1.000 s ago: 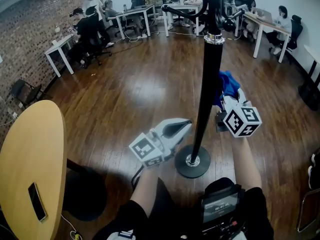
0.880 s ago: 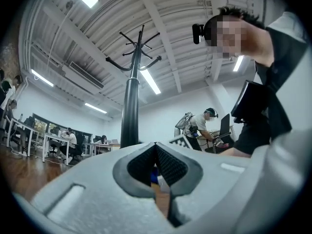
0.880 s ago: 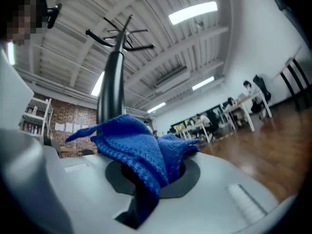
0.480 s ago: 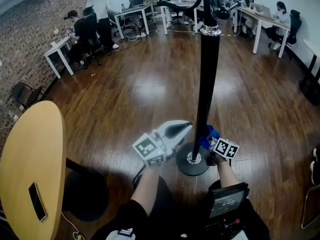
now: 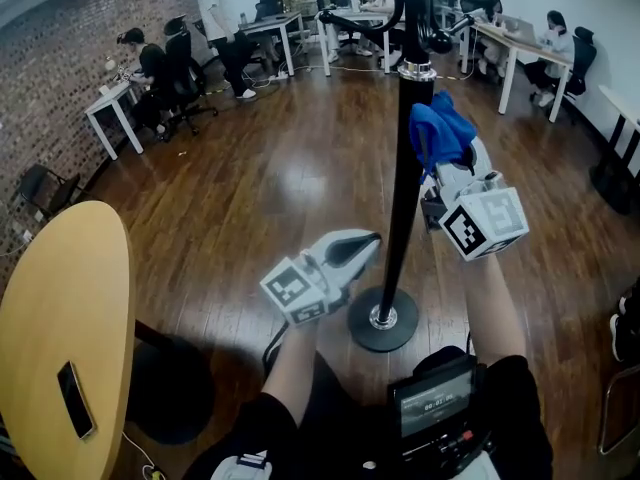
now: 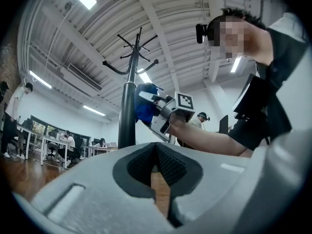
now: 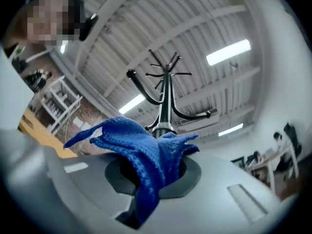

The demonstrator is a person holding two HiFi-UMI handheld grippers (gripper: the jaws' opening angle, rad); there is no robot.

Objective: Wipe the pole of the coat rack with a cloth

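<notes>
Against half a second ago: the right gripper [image 5: 445, 168] no longer low by the base [image 5: 380, 320] of the coat rack, but high on the right of the pole [image 5: 405, 188], just under the silver ring [image 5: 416, 72]. With it, carried up, the blue cloth [image 5: 438, 133]: clamped between the jaws, bunched out in front of them, and touching the right side of the pole as far as the head view tells. As for the left gripper [image 5: 365, 240], almost the same place as before: low on the left of the pole, near it but apart, jaws together on nothing, only a thin slit between the pads.

By count: one coat rack, one pole, one cloth, two grippers. Well apart to the left of the pole, one round wooden table [image 5: 50, 298] with one dark phone [image 5: 75, 400] lying on it. Far behind the pole, several white desks with seated people; exact number hard to tell.
</notes>
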